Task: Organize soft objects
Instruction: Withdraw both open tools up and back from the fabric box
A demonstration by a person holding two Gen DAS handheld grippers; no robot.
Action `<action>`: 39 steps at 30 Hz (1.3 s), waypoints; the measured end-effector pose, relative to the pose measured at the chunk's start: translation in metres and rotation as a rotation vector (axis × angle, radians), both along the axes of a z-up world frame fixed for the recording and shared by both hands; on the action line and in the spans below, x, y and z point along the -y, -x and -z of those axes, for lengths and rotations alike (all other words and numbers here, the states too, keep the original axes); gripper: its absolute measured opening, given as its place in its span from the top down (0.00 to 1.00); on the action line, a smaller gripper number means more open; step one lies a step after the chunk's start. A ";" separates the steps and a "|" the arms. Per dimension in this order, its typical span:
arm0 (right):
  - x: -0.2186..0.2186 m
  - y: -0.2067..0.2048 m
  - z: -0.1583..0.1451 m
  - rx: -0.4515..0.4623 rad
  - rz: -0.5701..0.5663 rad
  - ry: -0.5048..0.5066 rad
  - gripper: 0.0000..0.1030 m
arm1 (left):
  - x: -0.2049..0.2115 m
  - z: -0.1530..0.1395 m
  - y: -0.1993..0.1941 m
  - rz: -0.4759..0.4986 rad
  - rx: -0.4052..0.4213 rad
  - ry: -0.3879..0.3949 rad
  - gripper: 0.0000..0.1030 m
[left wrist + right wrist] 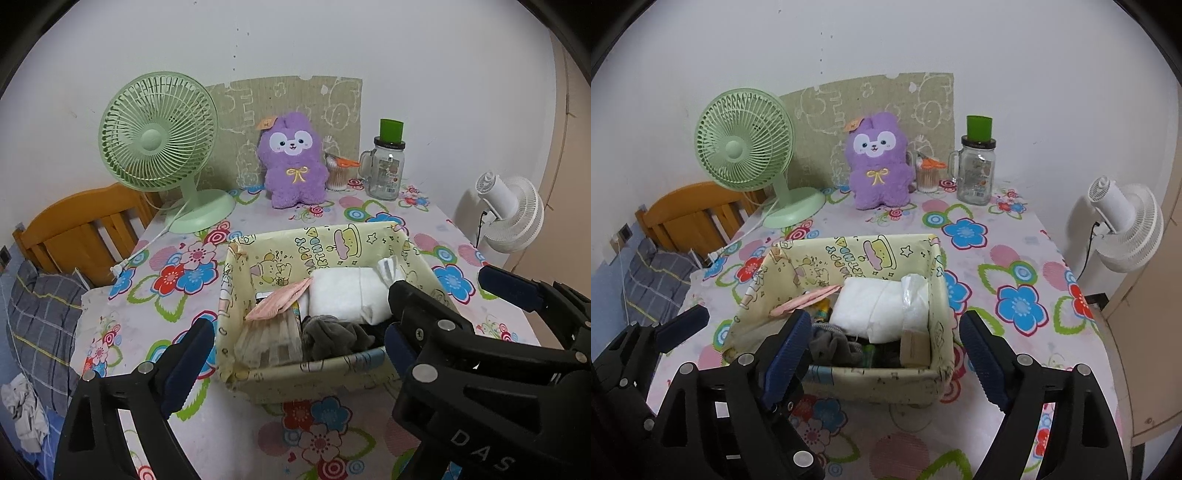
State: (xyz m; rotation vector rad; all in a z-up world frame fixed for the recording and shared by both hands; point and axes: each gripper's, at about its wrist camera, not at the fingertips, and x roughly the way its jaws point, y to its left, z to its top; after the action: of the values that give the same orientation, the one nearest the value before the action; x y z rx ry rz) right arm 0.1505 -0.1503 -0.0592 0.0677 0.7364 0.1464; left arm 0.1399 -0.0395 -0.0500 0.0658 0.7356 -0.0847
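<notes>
So there's this pale yellow fabric storage box (314, 376) with birthday cartoon prints sitting in the middle of the flowery tabletop (155, 317), and everything else kind of lines up around it. Inside the box there's a folded white cloth bundle (343, 295) toward the back, a pink paper-ish packet (277, 299) leaning at its left side, a crumpled grey cloth (332, 336) at the near edge, and a clear plastic bag (914, 299) tucked along the right wall. There's also a small tan box (914, 347) in the near right corner.

Behind the box, against the wall, sits a purple plush bunny (293, 158), upright and facing us. Left of the bunny is a mint green desk fan (159, 133), and right of it a little cup of cotton swabs (337, 175) with orange scissors (345, 161) on top, then a glass mug jar (386, 170) with a green cup (391, 130) standing upside down on its lid.

Both sets of tongs are empty. The left tongs (291, 363) hang just in front of the box with jaws wide apart, roughly straddling its near wall. The right tongs (886, 358) are also spread wide, with the left pad over the near left part of the box and the right pad outside its right wall; whether either one touches the box I can't tell.

Off the tabletop, there's a white floor fan (1123, 221) out to the right of the box, and a wooden bed headboard (85, 229) with a plaid blanket (40, 325) off to the left.
</notes>
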 end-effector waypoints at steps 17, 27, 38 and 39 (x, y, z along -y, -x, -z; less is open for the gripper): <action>0.003 0.046 -0.014 0.063 0.007 -0.009 0.10 | -0.004 -0.014 0.046 0.004 0.059 0.002 0.05; 0.009 0.072 -0.018 0.092 0.021 -0.009 0.08 | -0.004 -0.017 0.069 0.000 0.086 0.005 0.01; 0.023 0.098 -0.021 0.117 0.061 -0.015 0.05 | -0.012 -0.021 0.090 -0.016 0.106 0.024 0.00; 0.024 0.100 -0.021 0.123 0.064 -0.013 0.06 | -0.014 -0.021 0.092 -0.019 0.107 0.027 0.00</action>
State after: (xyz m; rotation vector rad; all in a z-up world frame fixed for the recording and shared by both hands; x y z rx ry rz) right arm 0.0502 -0.1741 -0.0380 0.0940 0.6099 0.0930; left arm 0.0483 -0.0256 -0.0291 0.0367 0.6277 -0.0724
